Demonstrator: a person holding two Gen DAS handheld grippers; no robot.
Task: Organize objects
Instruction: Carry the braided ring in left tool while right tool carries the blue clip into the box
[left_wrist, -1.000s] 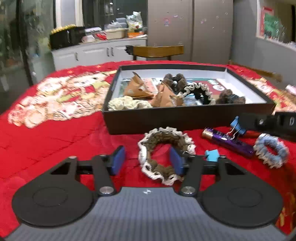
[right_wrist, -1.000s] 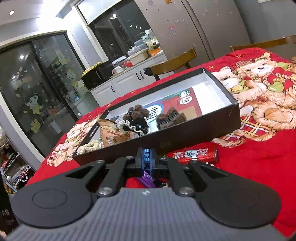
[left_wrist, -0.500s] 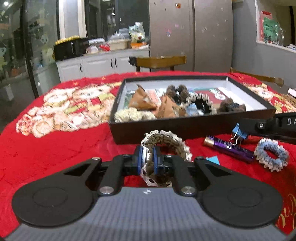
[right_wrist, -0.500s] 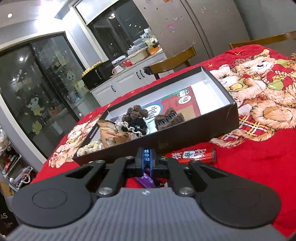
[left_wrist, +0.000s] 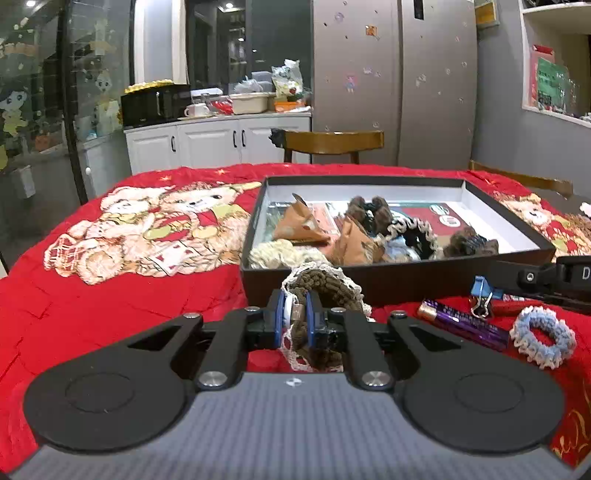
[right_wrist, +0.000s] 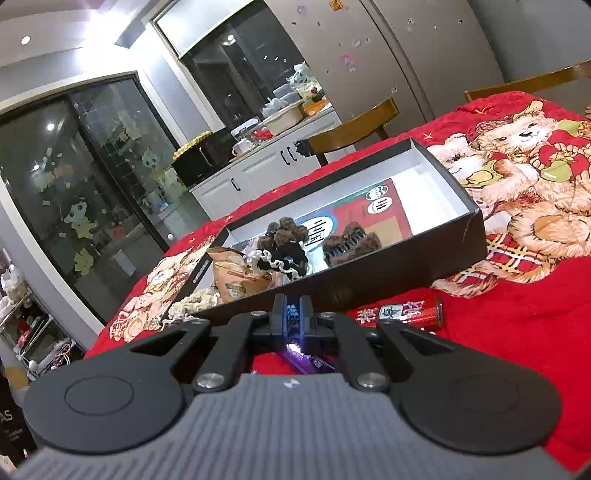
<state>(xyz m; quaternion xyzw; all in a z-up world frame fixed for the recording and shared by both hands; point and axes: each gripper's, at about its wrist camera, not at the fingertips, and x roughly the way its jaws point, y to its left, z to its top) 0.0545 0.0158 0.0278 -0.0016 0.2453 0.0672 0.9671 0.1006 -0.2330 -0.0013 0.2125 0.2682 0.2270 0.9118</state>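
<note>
Now | left gripper (left_wrist: 295, 314) jaws clamp brown scrunchie (left_wrist: 325, 284) | box (left_wrist: 399, 277) behind

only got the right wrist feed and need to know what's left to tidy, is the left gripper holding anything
Observer: Yes. The left gripper is shut on a brown scrunchie with white lace trim.
Operator: is it over the box yet
Observer: It looks short of the near wall of the black box, below its rim.
Operator: anything else loose on that side
Observer: A blue and white scrunchie lies on the red cloth, just right of the purple battery.
</note>
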